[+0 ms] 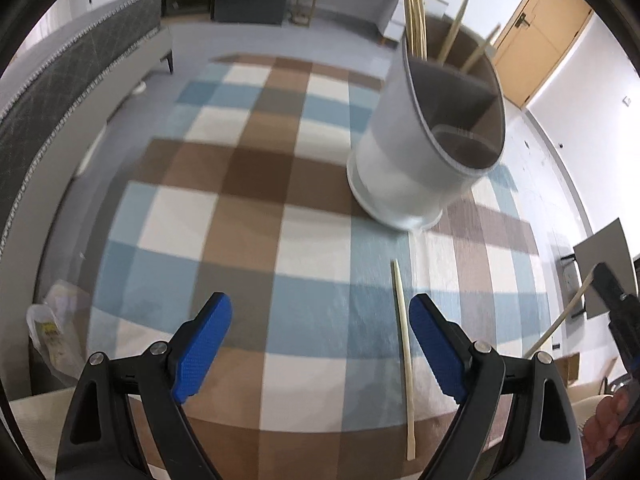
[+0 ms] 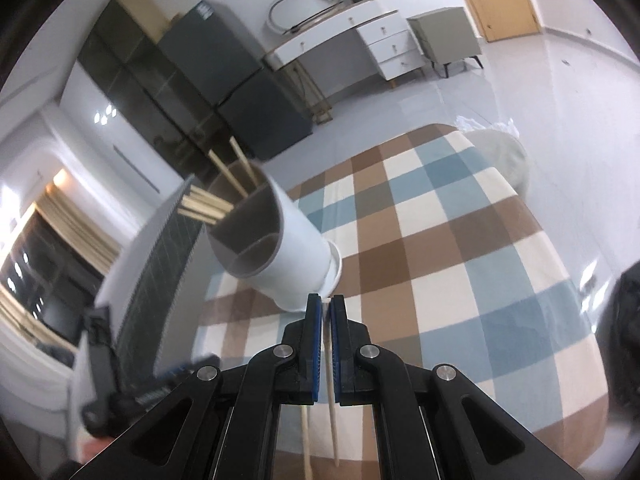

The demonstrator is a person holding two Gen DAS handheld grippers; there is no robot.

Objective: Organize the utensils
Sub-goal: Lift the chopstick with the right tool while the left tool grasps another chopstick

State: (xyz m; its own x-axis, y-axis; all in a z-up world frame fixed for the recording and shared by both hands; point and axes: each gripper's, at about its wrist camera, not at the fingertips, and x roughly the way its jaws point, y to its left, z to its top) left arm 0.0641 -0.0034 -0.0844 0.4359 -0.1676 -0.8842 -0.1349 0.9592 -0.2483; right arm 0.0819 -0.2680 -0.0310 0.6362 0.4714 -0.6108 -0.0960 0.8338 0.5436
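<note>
A white divided utensil holder [image 1: 400, 152] [image 2: 296, 248] stands on the checked tablecloth [image 1: 240, 220] with several wooden chopsticks [image 1: 416, 24] [image 2: 208, 204] sticking out of its far compartments. One pale chopstick [image 1: 402, 340] lies loose on the cloth, just inside the right finger of my left gripper [image 1: 320, 308], which hangs open and empty above the table. My right gripper [image 2: 326, 304] [image 1: 612, 292] is shut on another chopstick [image 2: 334, 432], raised off the cloth in front of the holder's base. The loose chopstick [image 2: 306, 436] shows beneath it.
A grey padded bench [image 1: 60, 100] runs along the left of the table, with a plastic bag [image 1: 52, 332] on the floor by it. A dark fridge [image 2: 240, 80] and a white dresser [image 2: 360, 36] stand across the room. A hand [image 1: 612, 420] shows at the lower right.
</note>
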